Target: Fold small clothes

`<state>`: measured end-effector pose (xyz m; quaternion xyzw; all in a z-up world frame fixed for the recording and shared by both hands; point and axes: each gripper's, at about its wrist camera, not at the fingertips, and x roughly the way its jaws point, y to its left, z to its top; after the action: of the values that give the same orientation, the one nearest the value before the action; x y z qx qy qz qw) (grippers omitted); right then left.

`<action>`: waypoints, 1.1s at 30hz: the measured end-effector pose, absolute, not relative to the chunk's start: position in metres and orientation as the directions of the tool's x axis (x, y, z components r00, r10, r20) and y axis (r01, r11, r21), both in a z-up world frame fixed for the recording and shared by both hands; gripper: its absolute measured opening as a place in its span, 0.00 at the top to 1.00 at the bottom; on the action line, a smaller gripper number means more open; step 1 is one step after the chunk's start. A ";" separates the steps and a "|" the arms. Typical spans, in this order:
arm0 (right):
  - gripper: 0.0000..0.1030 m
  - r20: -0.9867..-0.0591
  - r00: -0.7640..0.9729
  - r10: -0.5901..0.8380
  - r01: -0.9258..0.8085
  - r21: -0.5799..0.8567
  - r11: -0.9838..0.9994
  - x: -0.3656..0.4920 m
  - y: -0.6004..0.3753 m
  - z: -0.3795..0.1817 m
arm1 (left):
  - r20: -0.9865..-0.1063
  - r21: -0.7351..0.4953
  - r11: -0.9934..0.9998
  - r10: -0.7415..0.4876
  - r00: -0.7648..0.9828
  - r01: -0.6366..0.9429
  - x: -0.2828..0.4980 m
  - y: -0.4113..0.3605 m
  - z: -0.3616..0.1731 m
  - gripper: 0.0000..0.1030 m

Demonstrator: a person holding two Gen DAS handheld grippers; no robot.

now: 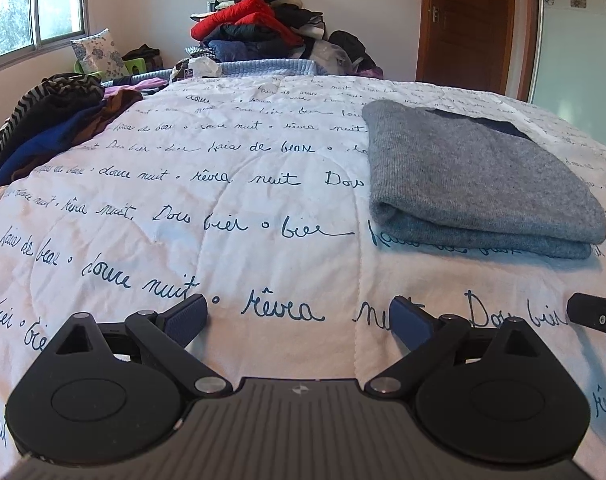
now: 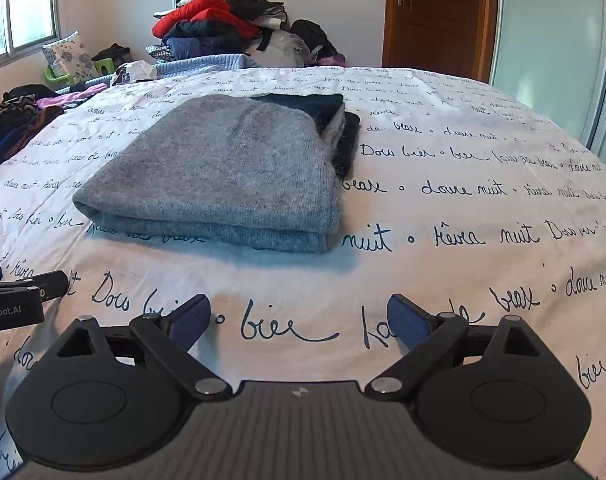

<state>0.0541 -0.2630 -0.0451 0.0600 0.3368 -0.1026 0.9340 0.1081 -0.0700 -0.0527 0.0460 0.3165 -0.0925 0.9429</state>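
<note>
On the bed's white quilt (image 1: 263, 208), printed with dark script: a folded grey sweater (image 1: 475, 176), lying flat, doubled edge toward the cameras. Seen right of centre from the left wrist, left of centre from the right wrist (image 2: 227, 168). Tucked under its far side, something dark (image 2: 335, 120), mostly hidden; only a sliver showing in the left view, and hard to tell whether a separate garment or part of the same one.

Short of the sweater, low over the quilt: left tongs (image 1: 299, 320), spread wide, blue pads (image 1: 189, 318) well apart, nothing between them but printed cloth. Right tongs (image 2: 299, 320) likewise spread wide, pads (image 2: 409, 324) apart, holding nothing. Each pair caught only partly at the edge of the other's view: a black piece at the right border (image 1: 595, 320), a black body with cut-off white lettering at the left border (image 2: 19, 300).

Left of the sweater, at the quilt's edge: a loose heap of clothes (image 1: 47, 128), zigzag, blue and brown cloth tangled, cropped by the frame. Beyond the sweater, against the far wall: a taller pile of garments (image 1: 255, 20) with red on top, single items hard to separate. Further right, a wooden door (image 1: 471, 20), top cut off. Left of the pile, a floral pillow (image 1: 99, 52) under a window (image 1: 31, 4).
</note>
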 end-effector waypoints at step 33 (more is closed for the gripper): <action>0.06 -0.617 0.770 -0.162 0.191 -0.019 0.981 0.058 -0.247 -0.037 | -0.568 0.017 0.976 -0.169 0.805 0.218 0.105 -0.066 -0.045 0.07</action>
<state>0.0583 -0.2475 -0.0371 0.0223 0.3255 -0.0939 0.9406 0.1050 -0.0664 -0.0447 0.0409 0.2949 -0.1019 0.9492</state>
